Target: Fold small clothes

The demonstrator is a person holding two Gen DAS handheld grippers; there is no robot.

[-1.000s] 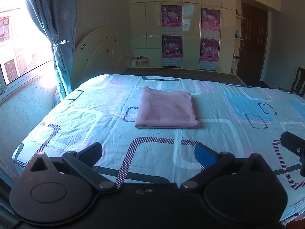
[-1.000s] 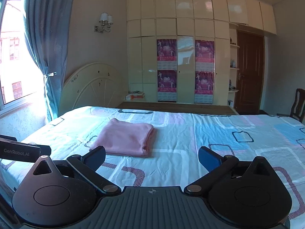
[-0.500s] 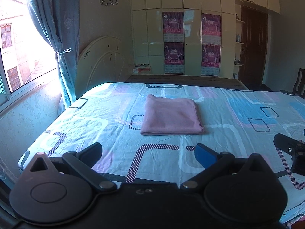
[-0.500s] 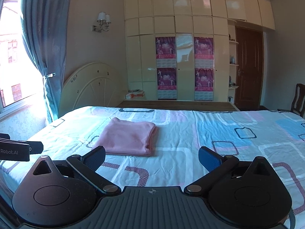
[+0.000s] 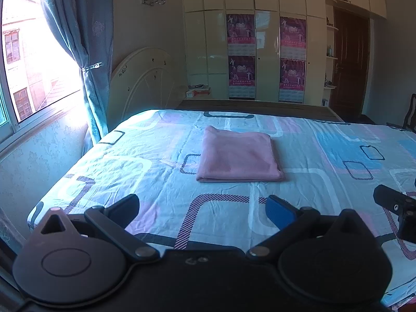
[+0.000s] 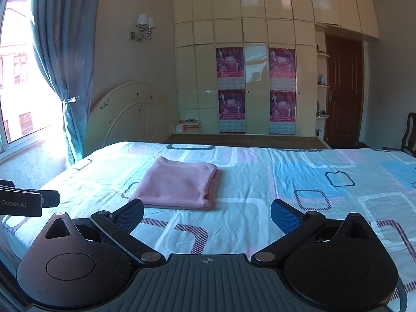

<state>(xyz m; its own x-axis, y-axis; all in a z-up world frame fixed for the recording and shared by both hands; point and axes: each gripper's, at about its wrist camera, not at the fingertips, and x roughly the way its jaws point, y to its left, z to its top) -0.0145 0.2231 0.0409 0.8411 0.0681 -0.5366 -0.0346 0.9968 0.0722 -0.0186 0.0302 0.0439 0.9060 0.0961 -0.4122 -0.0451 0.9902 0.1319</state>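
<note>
Both the left gripper (image 5: 202, 208) and the right gripper (image 6: 207, 213) have been drawn back and raised, fingers apart and empty, while the pink garment (image 5: 238, 156) is left folded mid-bed (image 5: 325, 176), so the fold is judged complete.

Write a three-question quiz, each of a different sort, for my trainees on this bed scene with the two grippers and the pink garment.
1. True or false: the pink garment lies folded flat on the bed sheet.
2. Multiple choice: the left gripper is A) shut on the garment, B) open and holding nothing, C) out of view.
3. Fill in: in the right wrist view, the garment's stacked layered edges face the ____ side of the picture.

Key
1. True.
2. B; its jaws stand wide apart, short of the garment. The right gripper is likewise open.
3. Right.
</note>
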